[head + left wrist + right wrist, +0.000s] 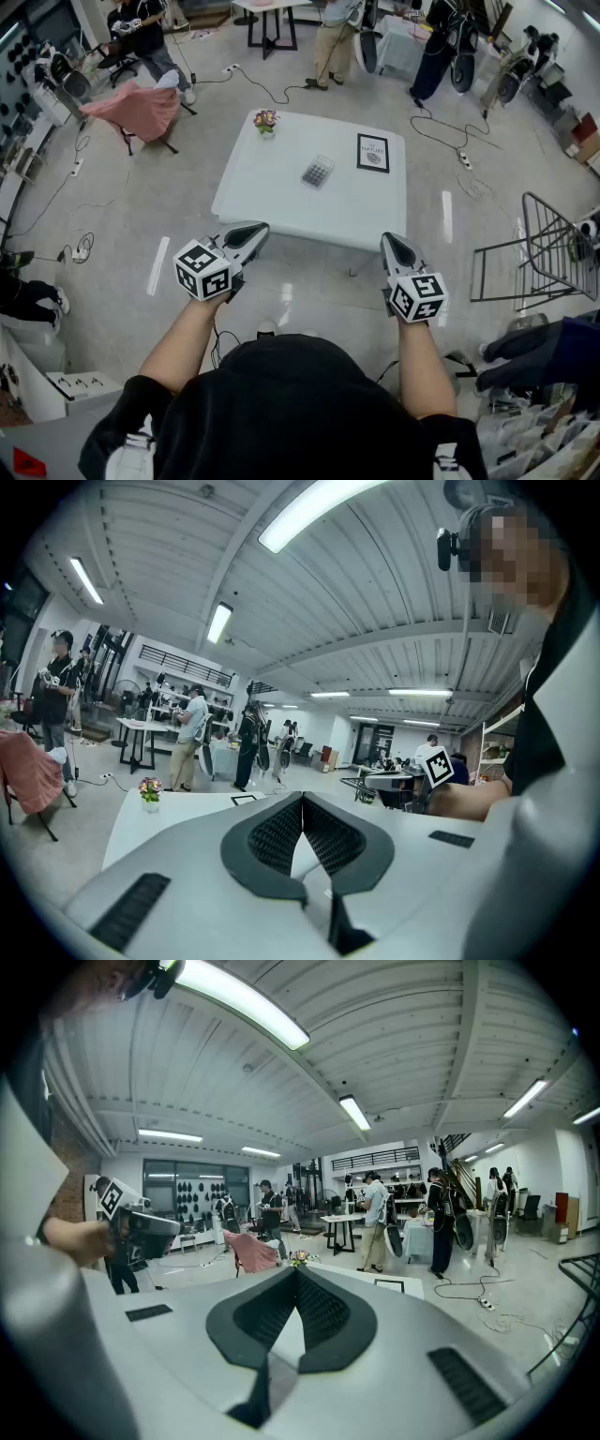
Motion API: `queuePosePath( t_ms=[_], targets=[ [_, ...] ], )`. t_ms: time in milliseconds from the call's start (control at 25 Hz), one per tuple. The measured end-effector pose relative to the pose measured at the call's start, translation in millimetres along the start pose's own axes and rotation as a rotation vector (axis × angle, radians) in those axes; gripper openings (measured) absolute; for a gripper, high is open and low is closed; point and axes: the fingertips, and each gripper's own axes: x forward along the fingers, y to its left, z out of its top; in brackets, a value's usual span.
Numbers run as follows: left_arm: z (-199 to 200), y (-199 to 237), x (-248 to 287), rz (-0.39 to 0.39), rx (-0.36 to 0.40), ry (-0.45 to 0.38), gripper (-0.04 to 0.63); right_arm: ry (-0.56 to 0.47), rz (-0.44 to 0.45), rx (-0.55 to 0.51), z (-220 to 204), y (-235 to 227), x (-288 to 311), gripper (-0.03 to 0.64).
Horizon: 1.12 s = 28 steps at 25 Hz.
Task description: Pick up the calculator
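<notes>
The calculator (318,172), grey with rows of keys, lies flat near the middle of the white table (281,202). My left gripper (253,231) hovers just short of the table's near left corner, its tips touching, nothing between them. My right gripper (396,242) hangs off the near right edge, also shut and empty. Both point toward the table and slightly down, well short of the calculator. In the left gripper view the left gripper (302,801) has its dark pads closed on each other; the right gripper (296,1274) looks the same in the right gripper view. The calculator is hidden in both gripper views.
A small flower pot (266,122) stands at the table's far left corner and a black framed picture (372,153) lies at the far right. A chair draped in pink cloth (141,110) is left, a metal rack (548,246) right. Cables cross the floor; people stand beyond the table.
</notes>
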Motion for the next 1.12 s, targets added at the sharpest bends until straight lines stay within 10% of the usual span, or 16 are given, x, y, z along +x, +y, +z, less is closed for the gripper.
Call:
queuePosePath(
  t_ms=[720, 1120],
  targets=[
    [-6.0, 7.8, 33.0, 0.085, -0.015, 0.009, 0.02, -0.037, 0.109, 0.06, 1.3, -24.6, 31.7, 0.02],
    [-3.6, -3.0, 39.9, 0.108, -0.006, 0.001, 0.02, 0.006, 0.131, 0.022, -8.0, -35.6, 33.4, 0.173]
  ],
)
